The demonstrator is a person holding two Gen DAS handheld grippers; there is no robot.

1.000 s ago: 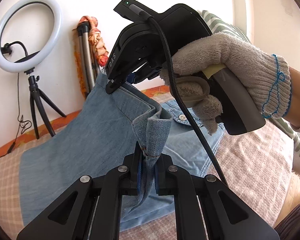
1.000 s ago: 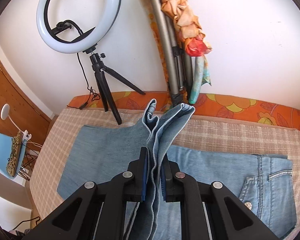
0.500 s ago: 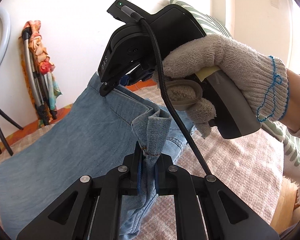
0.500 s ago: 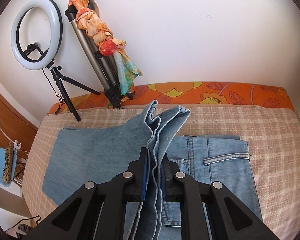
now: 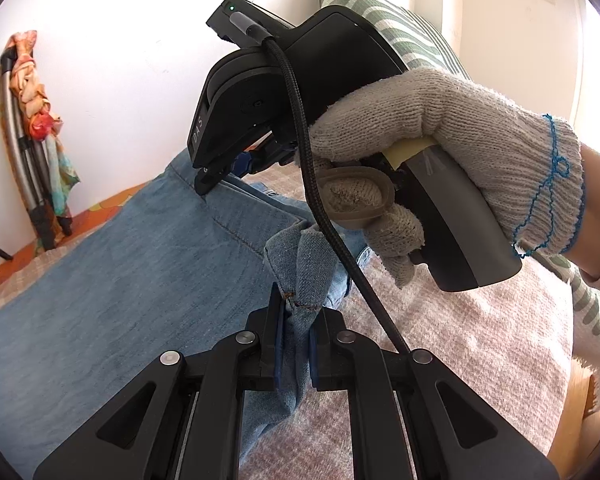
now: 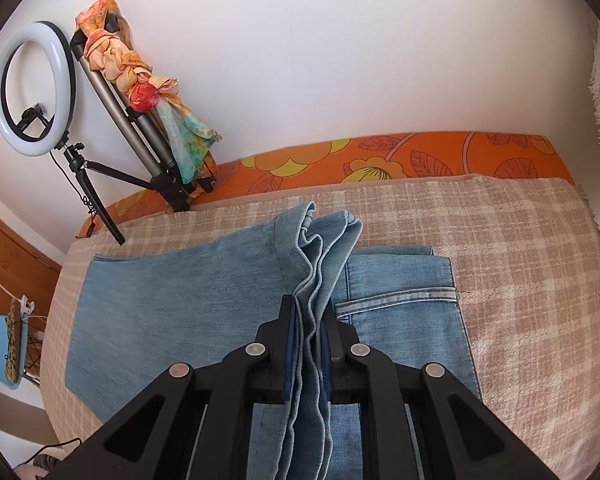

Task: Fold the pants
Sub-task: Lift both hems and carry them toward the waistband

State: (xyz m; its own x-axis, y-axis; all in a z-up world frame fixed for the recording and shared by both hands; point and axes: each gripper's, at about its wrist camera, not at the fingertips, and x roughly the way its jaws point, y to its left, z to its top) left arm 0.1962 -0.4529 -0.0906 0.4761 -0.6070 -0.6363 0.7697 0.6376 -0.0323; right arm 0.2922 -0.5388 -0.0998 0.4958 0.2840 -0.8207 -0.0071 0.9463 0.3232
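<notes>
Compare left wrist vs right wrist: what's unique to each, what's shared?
Left wrist only: the gloved hand holding the right gripper, its cable, a striped pillow.
Right wrist only: ring light, orange floral mattress edge, jeans pocket seam.
Both: jeans pinched in shut jaws, checked blanket, scarf-wrapped tripod.

both wrist views look close down along their fingers [image 5: 274, 320]; shared: light blue denim pants [image 5: 120, 280] [image 6: 172, 292], scarf-wrapped folded tripod [image 5: 24, 148] [image 6: 140, 120].
</notes>
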